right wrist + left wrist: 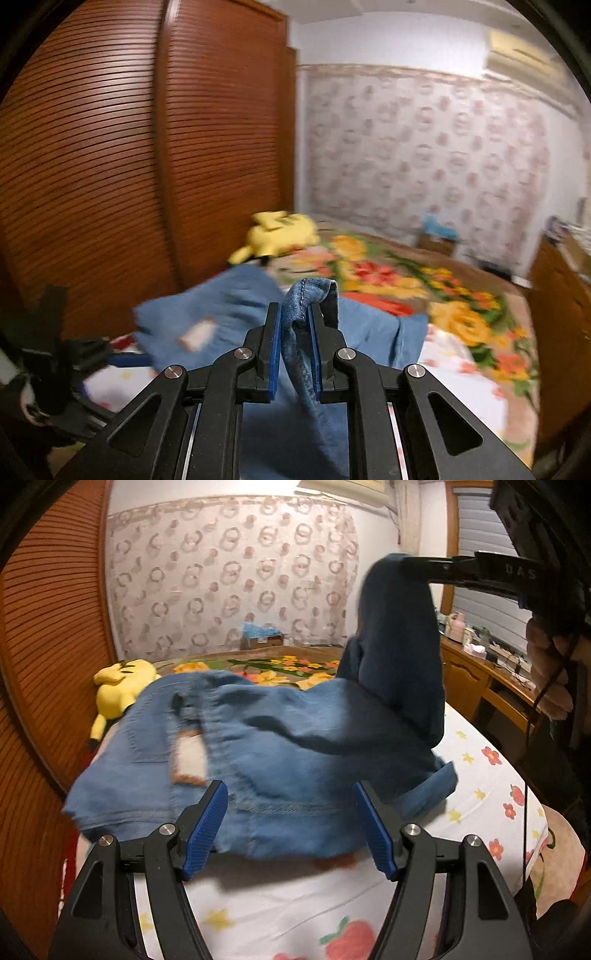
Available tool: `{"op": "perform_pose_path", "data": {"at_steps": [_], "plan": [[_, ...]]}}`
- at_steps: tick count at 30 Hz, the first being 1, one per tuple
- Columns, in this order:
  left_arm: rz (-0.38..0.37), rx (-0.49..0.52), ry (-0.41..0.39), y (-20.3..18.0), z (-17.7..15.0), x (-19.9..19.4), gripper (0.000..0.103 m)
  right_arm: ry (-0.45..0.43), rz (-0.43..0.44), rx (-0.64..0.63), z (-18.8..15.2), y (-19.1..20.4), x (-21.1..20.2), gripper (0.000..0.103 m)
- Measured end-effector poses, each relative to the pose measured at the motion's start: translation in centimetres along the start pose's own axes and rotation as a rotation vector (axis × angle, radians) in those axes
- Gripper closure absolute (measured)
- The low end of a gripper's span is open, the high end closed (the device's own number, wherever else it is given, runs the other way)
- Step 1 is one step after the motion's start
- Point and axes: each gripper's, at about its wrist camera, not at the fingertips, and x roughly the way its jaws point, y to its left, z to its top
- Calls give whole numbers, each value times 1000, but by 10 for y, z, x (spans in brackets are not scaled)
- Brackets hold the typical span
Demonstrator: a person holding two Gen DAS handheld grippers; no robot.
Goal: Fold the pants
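Observation:
Blue denim pants (280,753) lie spread on the bed, waist end with a pale label to the left. My left gripper (291,794) is open and empty, its blue pads over the near edge of the pants. My right gripper (295,314) is shut on a leg hem of the pants (308,295) and holds it high above the bed. In the left wrist view the right gripper (406,566) shows at upper right with the lifted leg (399,642) hanging from it. The left gripper (122,358) shows low at left in the right wrist view.
A yellow plush toy (118,686) lies at the far left of the bed by the brown slatted wardrobe (129,166). A flowered blanket (406,280) covers the far bed, a white fruit-print sheet (480,775) the near part. A wooden desk (476,679) stands to the right.

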Motion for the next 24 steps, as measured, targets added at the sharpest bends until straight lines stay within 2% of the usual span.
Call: {"op": "perform_pose_path", "data": {"at_steps": [3, 6, 8, 13, 16, 19, 24], "plan": [[19, -18, 1, 12, -3, -5, 32, 73, 66, -6, -4, 15, 23, 85], [31, -31, 0, 18, -8, -8, 32, 119, 94, -11, -13, 16, 33, 72], [32, -37, 1, 20, -9, -8, 32, 132, 81, -6, -19, 11, 32, 68], [20, -48, 9, 21, -7, 3, 32, 138, 32, 13, -22, -9, 18, 66], [2, -39, 21, 13, -4, 14, 32, 150, -17, 24, -17, 2, 38, 61], [-17, -24, 40, 4, -1, 29, 32, 180, -52, 58, -28, -11, 52, 60], [-54, 6, 75, -11, 2, 59, 35, 237, -55, 92, -39, -23, 80, 60]]}}
